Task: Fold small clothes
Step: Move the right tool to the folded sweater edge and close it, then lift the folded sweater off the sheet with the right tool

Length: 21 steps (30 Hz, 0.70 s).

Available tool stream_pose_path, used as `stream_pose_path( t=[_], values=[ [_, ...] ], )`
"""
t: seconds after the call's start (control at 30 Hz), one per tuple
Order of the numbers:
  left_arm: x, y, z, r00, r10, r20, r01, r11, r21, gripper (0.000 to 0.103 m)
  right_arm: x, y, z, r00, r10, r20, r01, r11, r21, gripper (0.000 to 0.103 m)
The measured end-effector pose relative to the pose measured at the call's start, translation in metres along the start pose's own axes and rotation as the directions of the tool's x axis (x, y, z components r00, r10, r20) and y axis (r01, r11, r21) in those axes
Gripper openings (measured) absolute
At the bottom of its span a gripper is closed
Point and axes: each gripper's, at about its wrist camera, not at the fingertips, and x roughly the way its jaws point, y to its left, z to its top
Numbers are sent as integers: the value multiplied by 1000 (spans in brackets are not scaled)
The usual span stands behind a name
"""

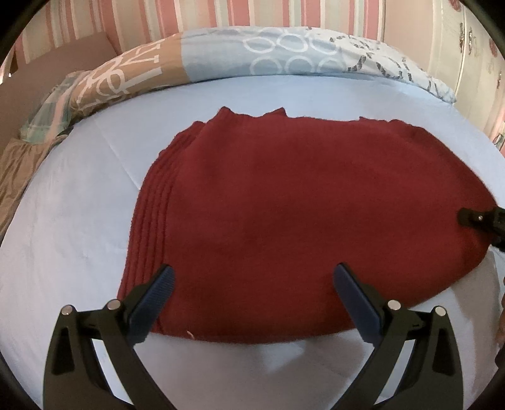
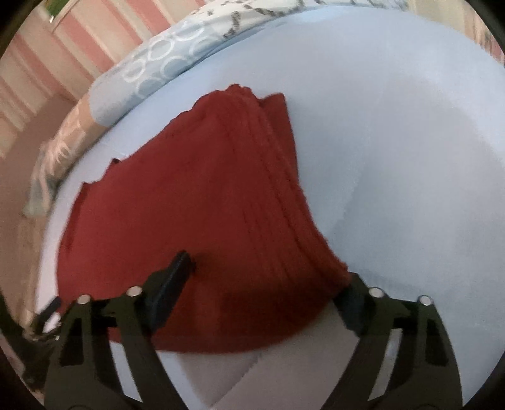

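A dark red knitted garment (image 1: 284, 205) lies flat on the light blue bed sheet (image 1: 69, 220). My left gripper (image 1: 252, 280) is open, its fingers spread over the garment's near edge, holding nothing. My right gripper (image 2: 265, 271) is open too, over the garment's (image 2: 195, 202) near right corner; its left finger sits above the cloth and its right finger (image 2: 353, 302) is at the ribbed edge. The right gripper's tip also shows at the right edge of the left wrist view (image 1: 473, 217).
A patterned blue and tan pillow (image 1: 252, 53) lies along the far side of the bed; it also shows in the right wrist view (image 2: 151, 63). A pink striped wall (image 1: 221, 12) stands behind. A brown quilt (image 1: 19, 170) hangs at the left.
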Motion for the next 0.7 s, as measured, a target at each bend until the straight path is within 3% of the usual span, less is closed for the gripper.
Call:
stream_pose_path(
  t=[0.13,0.23,0.3,0.4,0.57,0.7],
  values=[
    [4,1,0,1000,-2,-11,2,1000,-8,101,8,23,-4,994,-103,49,109,982,-156,74],
    [5,0,1,1000,0,-16,0,1000,-6,101,8,27,-7,990,-122,73,135,970,-202,68],
    [5,1,0,1000,0,-18,0,1000,-6,101,7,31,-9,988,-129,87,146,961,-234,53],
    [8,1,0,1000,-3,-25,3,1000,-11,101,3,39,-12,980,-157,123,186,942,-280,42],
    [12,1,1,1000,-1,-31,0,1000,-8,101,-4,54,-21,959,-212,190,267,901,-342,38],
    [13,3,4,999,-2,-34,1,1000,-10,101,-18,60,-23,953,-200,228,269,903,-334,36]
  ],
)
